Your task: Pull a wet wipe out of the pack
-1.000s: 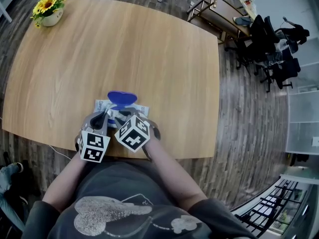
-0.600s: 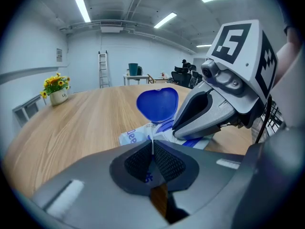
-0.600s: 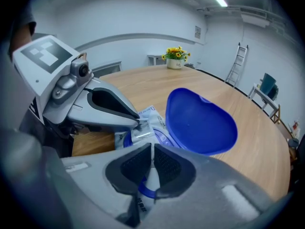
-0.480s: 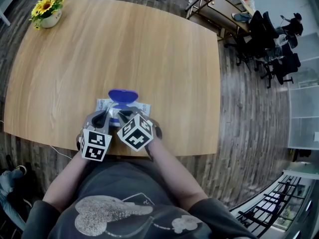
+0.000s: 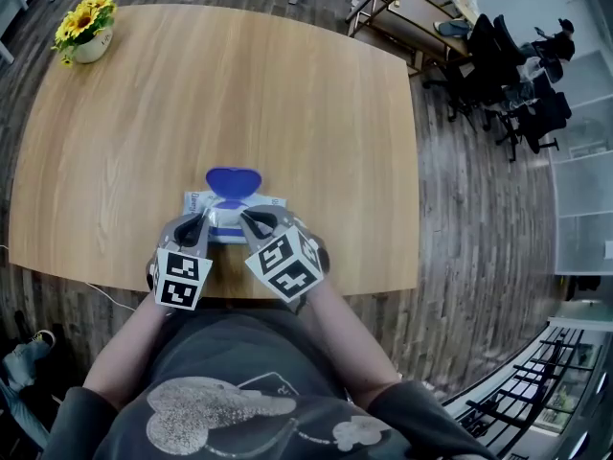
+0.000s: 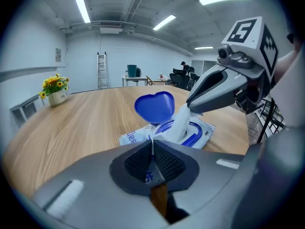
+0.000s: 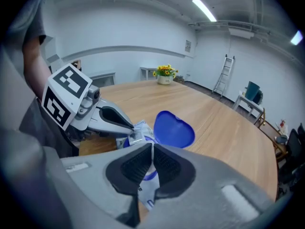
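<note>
Lies flat at the near edge of the wooden table (image 5: 287, 103): wet wipe pack (image 5: 194, 202), blue lid (image 5: 233, 181) flipped up at its far side. Pins the pack's near left corner with the left gripper (image 5: 203, 222), jaws pressed together on the film. Pinches a white wet wipe (image 6: 180, 124) with the right gripper (image 5: 248, 218), jaws clamped on it, wipe drawn up out of the opening, lower end inside the pack.

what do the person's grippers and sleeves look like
Both the left gripper and right gripper have smooth grey shells, black mesh-textured pads and a white cube with black square markers. The person wears a dark grey short-sleeved shirt with a pale print.
</note>
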